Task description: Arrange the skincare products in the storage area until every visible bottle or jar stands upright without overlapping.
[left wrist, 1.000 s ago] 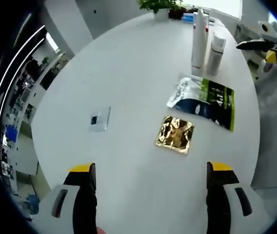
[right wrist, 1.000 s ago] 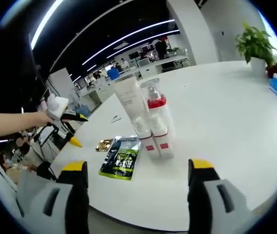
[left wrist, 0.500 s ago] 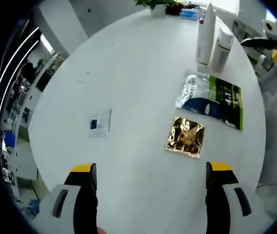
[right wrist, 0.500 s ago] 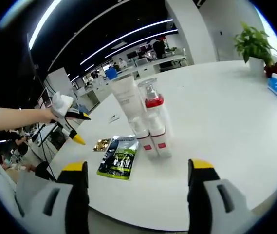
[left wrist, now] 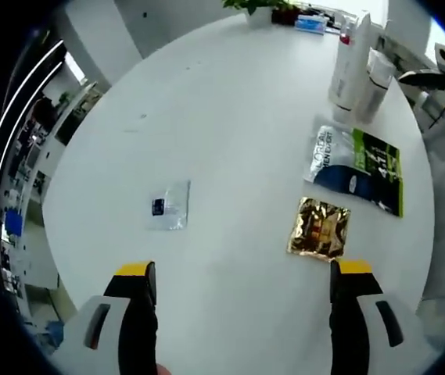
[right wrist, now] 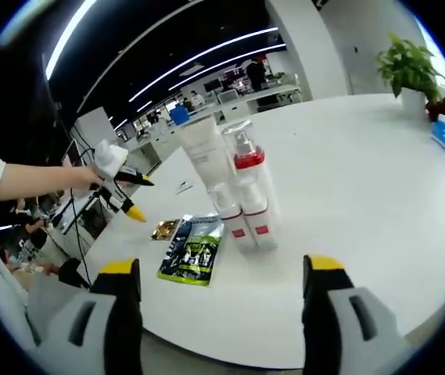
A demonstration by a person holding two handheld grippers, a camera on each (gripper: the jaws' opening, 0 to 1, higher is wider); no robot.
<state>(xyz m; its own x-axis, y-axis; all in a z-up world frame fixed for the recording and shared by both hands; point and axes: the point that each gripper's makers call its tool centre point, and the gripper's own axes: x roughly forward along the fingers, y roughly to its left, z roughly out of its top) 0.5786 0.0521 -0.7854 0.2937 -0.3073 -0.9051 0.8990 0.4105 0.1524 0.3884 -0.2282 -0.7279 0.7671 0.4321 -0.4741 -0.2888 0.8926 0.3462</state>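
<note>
The right gripper (right wrist: 214, 312) is hovering with jaws apart and empty before the bottles (right wrist: 245, 199), which are standing upright but packed touching mid-table. The left gripper (left wrist: 242, 312), also spread and empty, is hanging over the round white table (left wrist: 230, 117). Risk, I judge: nudging one bottle topples its neighbours. The dark sachet (left wrist: 353, 160) is reading "L'ORÉAL MEN EXPERT"; the gold packet (left wrist: 319, 227) is unreadable

In the right gripper view, the white tube (right wrist: 204, 152) and the clear pump bottle (right wrist: 247, 160) are partly hidden behind two small bottles (right wrist: 243, 216). The gold sachet (right wrist: 166, 230) is partly covered by the dark sachet (right wrist: 193, 250). In the left gripper view, print on the small clear packet (left wrist: 168, 207) is too small to read, and the potted plant (left wrist: 255, 8) is cut off at the top.
</note>
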